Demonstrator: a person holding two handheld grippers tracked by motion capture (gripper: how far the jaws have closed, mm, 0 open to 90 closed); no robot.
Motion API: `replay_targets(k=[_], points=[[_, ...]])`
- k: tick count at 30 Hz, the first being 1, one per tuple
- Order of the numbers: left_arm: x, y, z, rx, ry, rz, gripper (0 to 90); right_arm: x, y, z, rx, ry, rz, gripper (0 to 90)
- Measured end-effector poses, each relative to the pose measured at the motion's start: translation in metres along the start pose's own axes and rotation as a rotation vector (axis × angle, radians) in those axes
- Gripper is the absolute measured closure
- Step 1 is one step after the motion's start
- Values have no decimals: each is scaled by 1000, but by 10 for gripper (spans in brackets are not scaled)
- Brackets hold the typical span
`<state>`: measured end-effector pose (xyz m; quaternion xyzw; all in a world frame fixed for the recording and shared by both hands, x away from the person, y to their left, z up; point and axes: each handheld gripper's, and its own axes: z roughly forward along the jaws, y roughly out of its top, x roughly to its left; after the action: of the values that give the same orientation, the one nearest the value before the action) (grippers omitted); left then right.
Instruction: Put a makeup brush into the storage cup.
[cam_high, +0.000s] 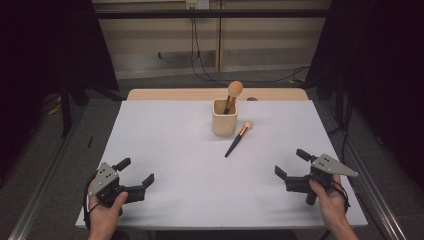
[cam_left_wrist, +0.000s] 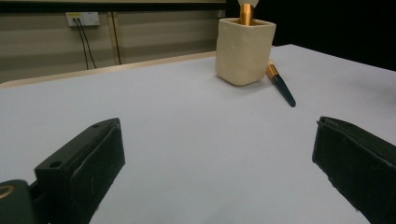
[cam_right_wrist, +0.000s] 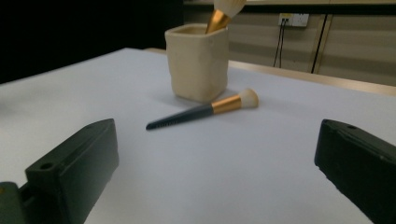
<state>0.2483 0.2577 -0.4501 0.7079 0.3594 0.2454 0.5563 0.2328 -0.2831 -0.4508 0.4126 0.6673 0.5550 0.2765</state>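
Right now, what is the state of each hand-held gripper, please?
Left hand-held gripper: open, holding nothing.
Right hand-held gripper: open, holding nothing.

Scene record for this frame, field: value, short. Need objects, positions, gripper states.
surface: white table top
holder: cream square ceramic cup, upright, toward the far edge
brush in holder: large gold-ferruled makeup brush, bristles up, leaning
loose brush: small dark-handled makeup brush with gold ferrule, lying flat beside the cup, bristle end nearest it
left gripper: open, holding nothing, near left corner
right gripper: open, holding nothing, near right corner
nearer loose brush: right gripper
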Motion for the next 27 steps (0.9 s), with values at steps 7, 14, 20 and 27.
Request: replay_targets(k=[7, 14, 20, 27], points=[[2, 0, 0, 3, 5, 1, 23, -2, 11, 14, -2, -12, -8, 0], [4, 1, -1, -2, 13, 0, 24, -6, 18, 29, -7, -28, -1, 0], [4, 0, -2, -4, 6, -2, 24, -5, 27, 45, 2, -19, -18, 0], [4, 0, -2, 5, 17, 4, 24, -13, 37, 68, 21, -27, -8, 0]])
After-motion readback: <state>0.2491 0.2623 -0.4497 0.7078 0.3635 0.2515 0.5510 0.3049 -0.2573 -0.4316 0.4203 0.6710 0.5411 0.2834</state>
